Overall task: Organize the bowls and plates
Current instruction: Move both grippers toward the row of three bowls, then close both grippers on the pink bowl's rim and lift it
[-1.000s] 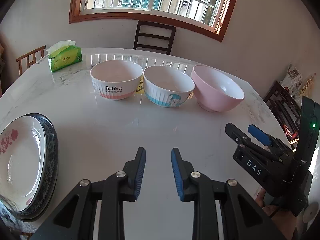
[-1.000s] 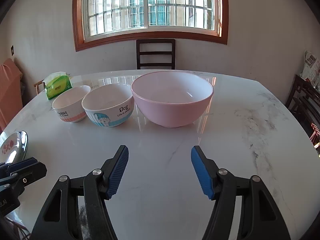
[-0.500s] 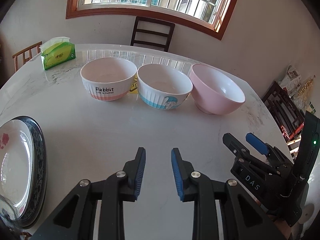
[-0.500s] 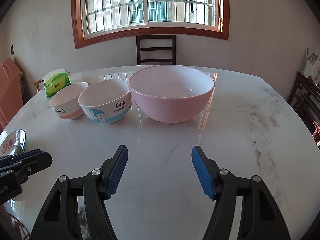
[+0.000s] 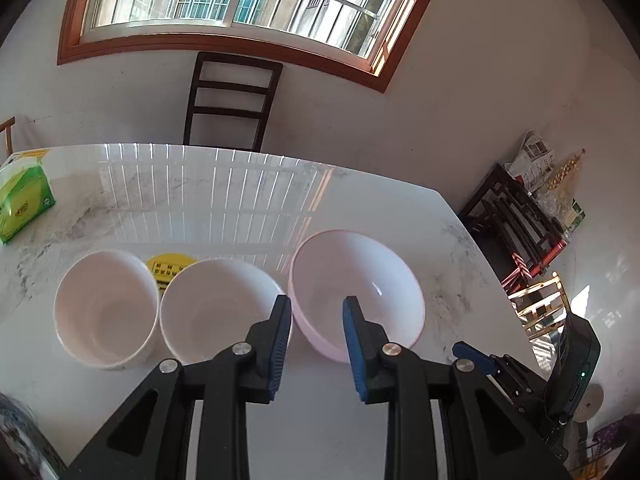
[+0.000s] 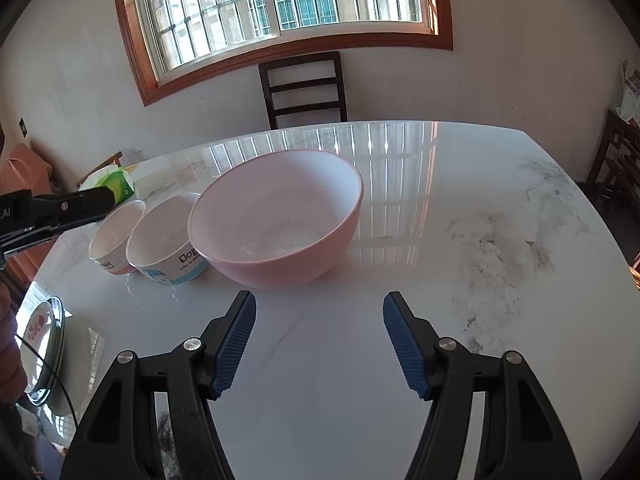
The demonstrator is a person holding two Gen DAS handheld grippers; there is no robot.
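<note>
**Three bowls in a row, both hand-held grippers empty above the desk**

From the left wrist view we look down on three bowls lined up on the marble desk [image 5: 224, 200]. The pink bowl [image 5: 360, 292] is the largest and sits at the right end of the row. The middle bowl [image 5: 220, 312] is just beside it, and the bowl with the striped base [image 5: 104, 312] stands at the left end, close against the middle one. A yellow round label [image 5: 170, 266] shows on the desk behind the gap between the two smaller bowls. A green tissue pack [image 5: 24, 204] lies well apart at the far left edge.

Our left hand-held gripper [image 5: 316, 344] hovers above the row with its blue pads spread and nothing between them; in the view it lines up with the seam between the middle bowl and the pink bowl. We cannot tell whether it touches either rim.

Our right hand-held gripper [image 6: 320, 344] is held in front of the pink bowl, jaws wide apart and empty, clear of the bowl. In that view the stacked plates [image 6: 40, 344], the top one white with a red flower print, sit at the near left edge of the desk, well apart from the bowls. A dark chair [image 6: 304, 84] stands behind the desk under the window [image 6: 288, 4].
</note>
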